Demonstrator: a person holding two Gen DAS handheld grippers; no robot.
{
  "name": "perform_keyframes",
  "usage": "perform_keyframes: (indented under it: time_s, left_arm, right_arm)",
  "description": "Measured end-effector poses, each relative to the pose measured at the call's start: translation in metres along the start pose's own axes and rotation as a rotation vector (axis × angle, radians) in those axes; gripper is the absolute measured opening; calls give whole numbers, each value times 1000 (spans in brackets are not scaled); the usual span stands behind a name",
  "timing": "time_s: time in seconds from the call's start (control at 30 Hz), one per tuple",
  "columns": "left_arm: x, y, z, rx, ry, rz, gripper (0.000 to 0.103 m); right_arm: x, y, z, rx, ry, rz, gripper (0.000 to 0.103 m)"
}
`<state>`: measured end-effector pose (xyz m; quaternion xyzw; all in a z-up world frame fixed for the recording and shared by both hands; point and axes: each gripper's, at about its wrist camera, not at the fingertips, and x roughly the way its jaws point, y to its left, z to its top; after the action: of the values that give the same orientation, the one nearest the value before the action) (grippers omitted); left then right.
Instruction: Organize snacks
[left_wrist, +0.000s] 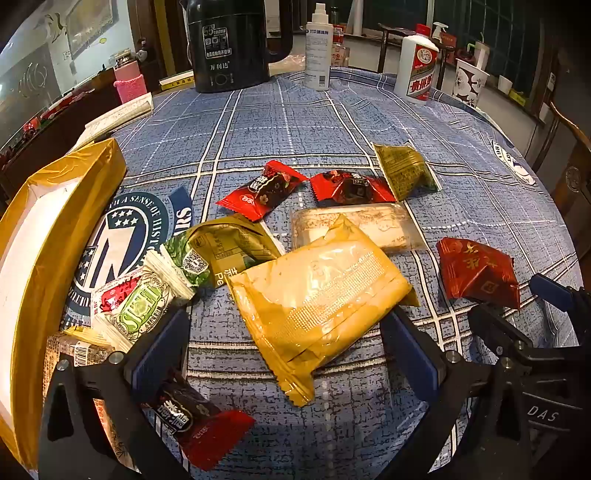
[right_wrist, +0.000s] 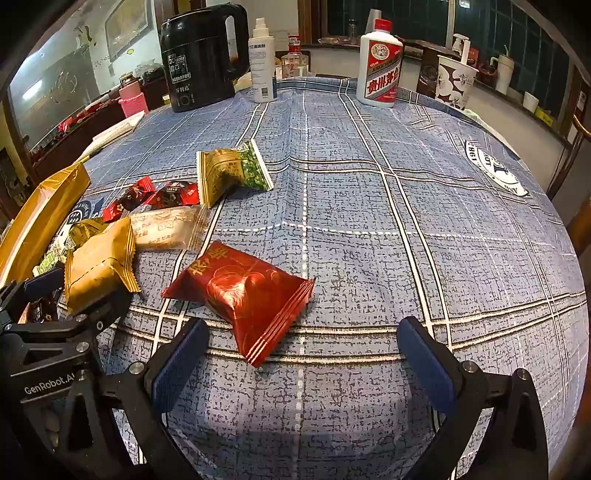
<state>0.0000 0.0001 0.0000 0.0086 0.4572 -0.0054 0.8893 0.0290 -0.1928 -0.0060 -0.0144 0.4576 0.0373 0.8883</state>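
Currently both hand-held grippers gape wide and empty: the left hand-held gripper (left_wrist: 288, 354) straddles a yellow snack pack (left_wrist: 317, 291) on the desk (right_wrist: 369, 184), the right hand-held gripper (right_wrist: 303, 354) hovers near a red snack pack (right_wrist: 247, 291).

**A lit room around a cloth-covered surface**

The surface (right_wrist: 369, 206) wears a blue cloth crossed by white and dark lines. At its far edge stand a black kettle (right_wrist: 201, 55), a white spray bottle (right_wrist: 263, 64), a white liquor bottle (right_wrist: 380, 62) with a red label, and a patterned paper cup (right_wrist: 455, 83). Dark wooden furniture (left_wrist: 66, 110) lines the left wall beneath a large glass panel (right_wrist: 55, 88). Dark gridded windows (right_wrist: 491, 33) fill the right side, and a wooden chair (left_wrist: 570, 147) stands beside the surface there.
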Motion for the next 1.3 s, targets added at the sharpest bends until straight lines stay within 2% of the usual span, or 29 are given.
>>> perform_keyframes:
  time_s: [1.3]
  left_arm:
    - [5, -2, -4, -9, 0, 11, 103]
  right_arm:
    - [1, -1, 0, 4, -1, -1, 103]
